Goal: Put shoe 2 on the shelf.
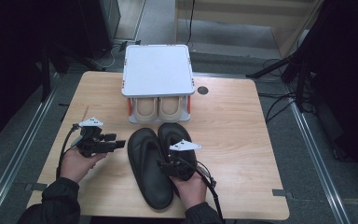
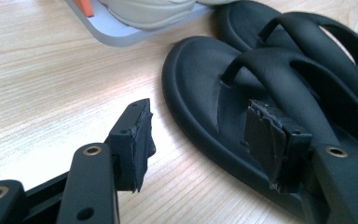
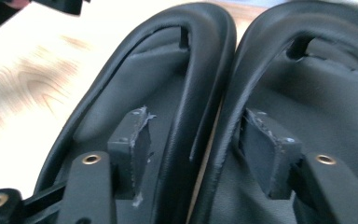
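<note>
Two black sandals [image 1: 161,161] touch, straddled by the right gripper's [image 1: 168,166] spread fingers.

This looked like a recording lab: a lone wooden bench [image 1: 233,116] stood on grey floor, metal floor rails [image 1: 314,144] ran either side, with tripod legs [image 1: 284,65] and loose cables [image 1: 279,105] in the dark surround.

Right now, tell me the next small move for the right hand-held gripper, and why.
Probably close it. The right hand-held gripper straddles the adjoining inner rims of the two black sandals, one pad inside each, not yet pressing. Closing would likely pinch both for lifting toward the white shoe rack.
</note>
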`<state>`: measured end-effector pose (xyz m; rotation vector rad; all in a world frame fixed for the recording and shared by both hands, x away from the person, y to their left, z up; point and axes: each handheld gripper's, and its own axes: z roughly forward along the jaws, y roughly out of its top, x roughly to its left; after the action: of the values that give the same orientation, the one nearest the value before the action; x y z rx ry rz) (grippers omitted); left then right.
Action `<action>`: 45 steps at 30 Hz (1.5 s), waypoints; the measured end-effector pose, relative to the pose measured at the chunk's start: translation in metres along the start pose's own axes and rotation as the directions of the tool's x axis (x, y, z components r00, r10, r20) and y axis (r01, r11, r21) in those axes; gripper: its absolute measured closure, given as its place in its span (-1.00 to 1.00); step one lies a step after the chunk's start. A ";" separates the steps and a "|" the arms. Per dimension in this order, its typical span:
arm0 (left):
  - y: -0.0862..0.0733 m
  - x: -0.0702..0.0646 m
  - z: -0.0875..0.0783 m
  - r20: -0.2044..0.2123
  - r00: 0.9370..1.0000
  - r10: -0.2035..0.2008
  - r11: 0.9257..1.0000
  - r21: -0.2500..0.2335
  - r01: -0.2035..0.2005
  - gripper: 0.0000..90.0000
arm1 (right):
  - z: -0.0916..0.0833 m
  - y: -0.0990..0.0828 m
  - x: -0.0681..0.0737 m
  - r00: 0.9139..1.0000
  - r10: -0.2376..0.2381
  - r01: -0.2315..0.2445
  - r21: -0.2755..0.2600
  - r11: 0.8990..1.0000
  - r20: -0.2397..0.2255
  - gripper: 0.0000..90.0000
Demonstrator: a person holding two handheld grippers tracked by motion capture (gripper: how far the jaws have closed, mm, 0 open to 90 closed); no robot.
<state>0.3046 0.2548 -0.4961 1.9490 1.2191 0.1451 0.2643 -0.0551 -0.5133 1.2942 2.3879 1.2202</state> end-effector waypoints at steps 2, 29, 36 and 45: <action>0.001 0.000 -0.001 -0.002 1.000 0.000 1.000 -0.013 0.000 -0.06 | 0.003 -0.002 0.003 1.000 -0.001 0.001 -0.008 1.000 0.024 0.01; 0.012 0.007 0.006 0.013 1.000 -0.011 0.999 -0.033 0.012 -0.05 | 0.003 -0.003 -0.002 0.992 0.096 -0.097 0.008 0.995 0.082 0.67; 0.011 0.007 0.007 -0.007 1.000 0.002 0.999 -0.032 -0.002 -0.08 | -0.003 -0.005 -0.007 0.996 0.070 -0.071 0.020 0.997 0.064 0.69; 0.011 0.008 0.008 -0.012 1.000 0.000 1.000 -0.021 0.000 -0.08 | -0.018 -0.008 -0.013 1.000 0.025 -0.025 0.051 0.998 0.004 0.69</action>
<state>0.3203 0.2545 -0.4962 1.9329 1.2211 0.1692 0.2587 -0.0773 -0.5104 1.3437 2.4230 1.1699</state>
